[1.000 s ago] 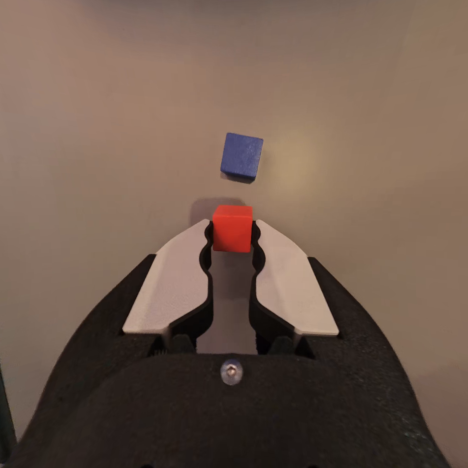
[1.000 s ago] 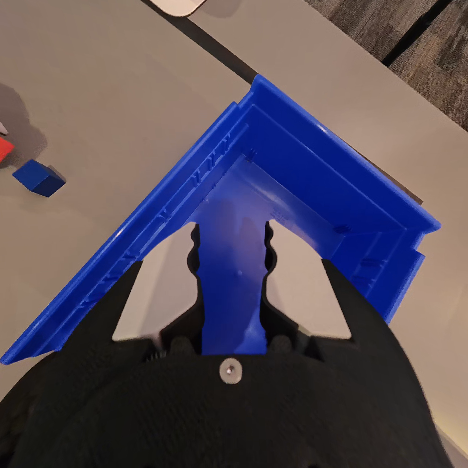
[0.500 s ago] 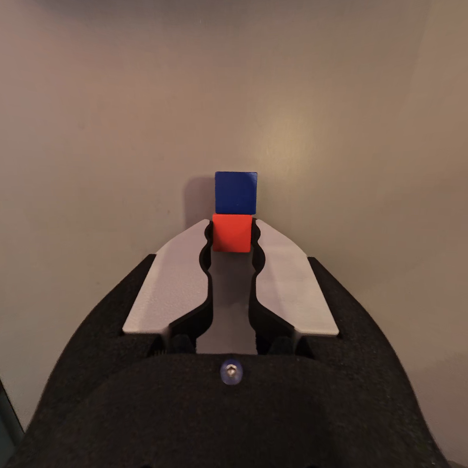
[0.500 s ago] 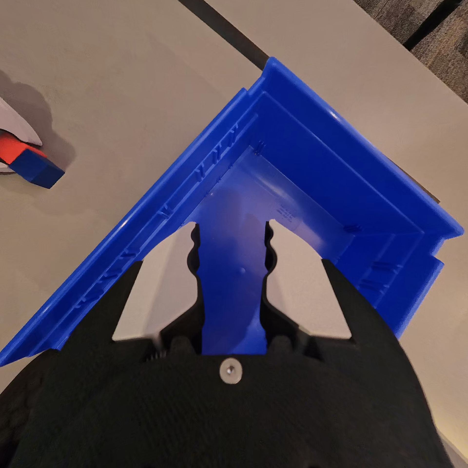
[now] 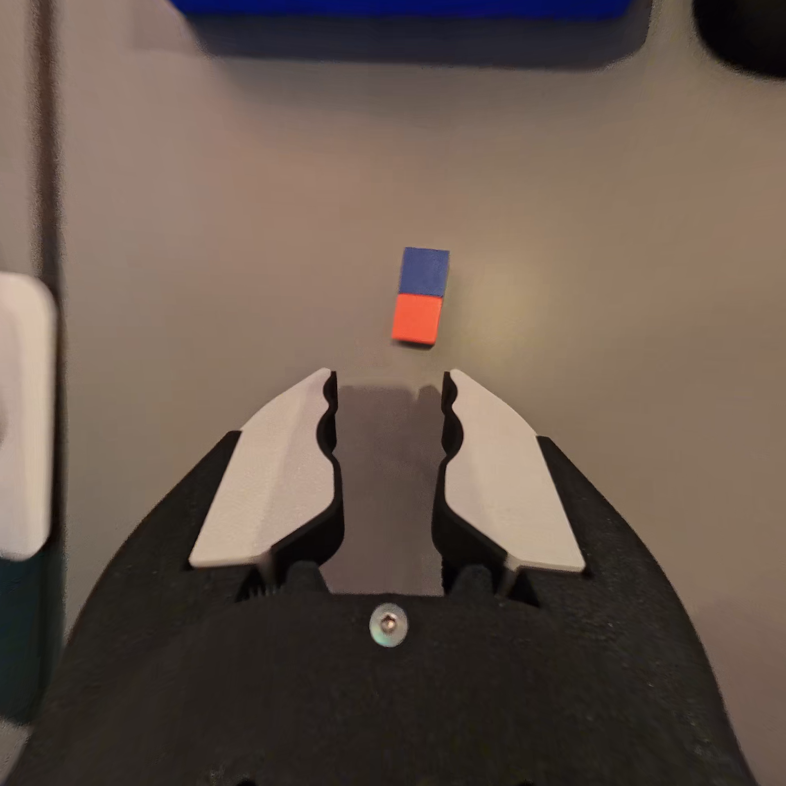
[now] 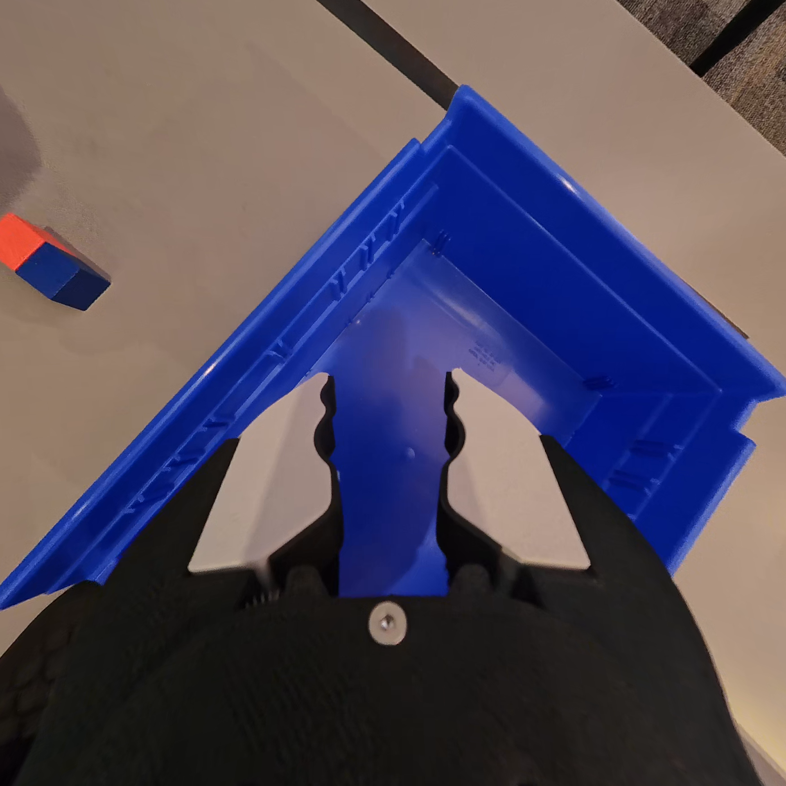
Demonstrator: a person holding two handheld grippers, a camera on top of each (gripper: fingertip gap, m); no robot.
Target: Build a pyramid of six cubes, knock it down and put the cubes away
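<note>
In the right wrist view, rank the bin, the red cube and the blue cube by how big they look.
1. Bin, by far the largest.
2. Blue cube.
3. Red cube, though the frame edge cuts it off. The two cubes touch and probably match in true size.

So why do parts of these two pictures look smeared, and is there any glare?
Left wrist view: the edges are streaked with blur, the blue bin most of all; the red cube and blue cube stay fairly sharp, with a soft glow on the table beside them. Right wrist view: crisper, with a pale sheen on the bin's floor.
</note>
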